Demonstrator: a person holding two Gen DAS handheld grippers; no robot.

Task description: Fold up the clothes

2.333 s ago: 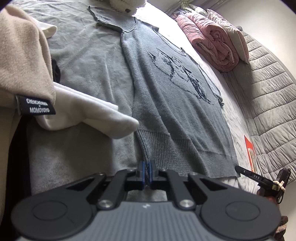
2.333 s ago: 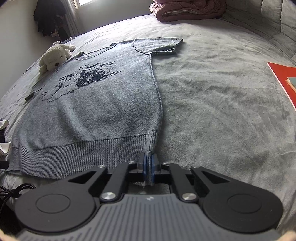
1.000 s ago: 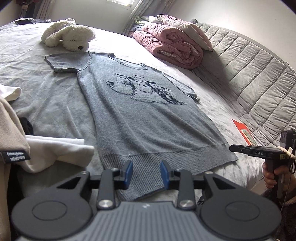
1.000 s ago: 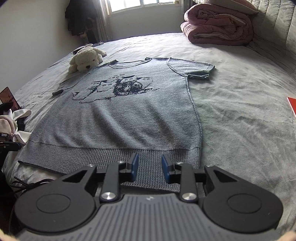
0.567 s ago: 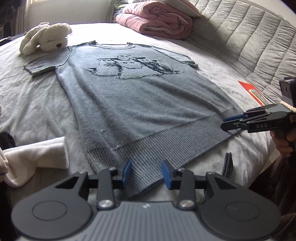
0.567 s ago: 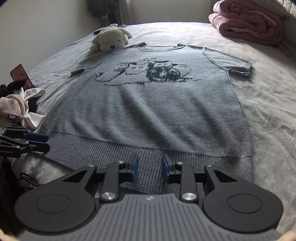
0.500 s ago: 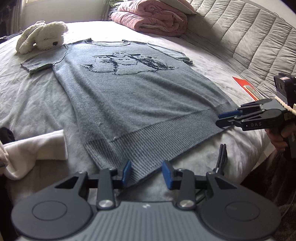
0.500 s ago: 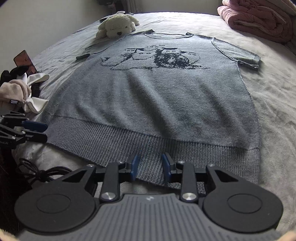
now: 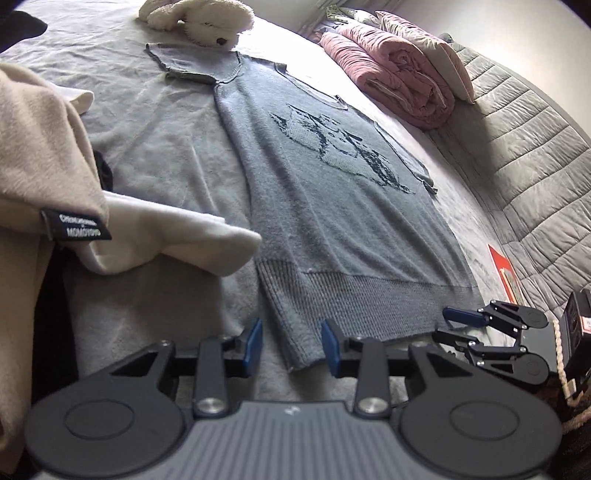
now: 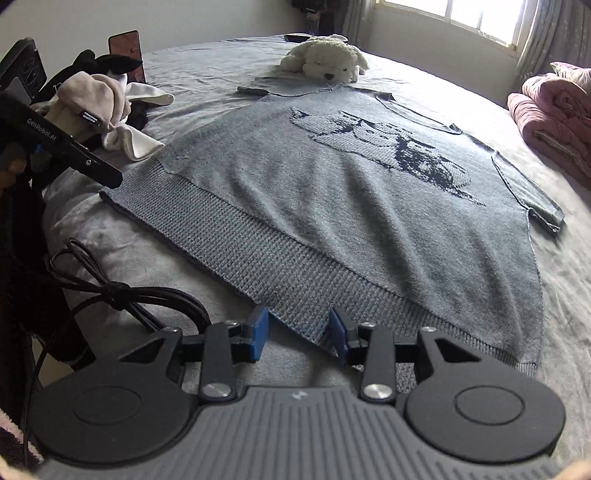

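Daylight from window [image 10: 476,18], soft shadows, fisheye-bent edges

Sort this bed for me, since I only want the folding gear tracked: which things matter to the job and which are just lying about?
Job: grey knitted sweater; left gripper, right gripper, both open at its hem.

Lying about: plush dog; pink quilt; beige and white clothes pile; red book; black cable.

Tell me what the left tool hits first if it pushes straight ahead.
Most likely the ribbed hem corner of the grey knit T-shirt: it lies between the left tool and its closing jaws, untouched; depth is uncertain.
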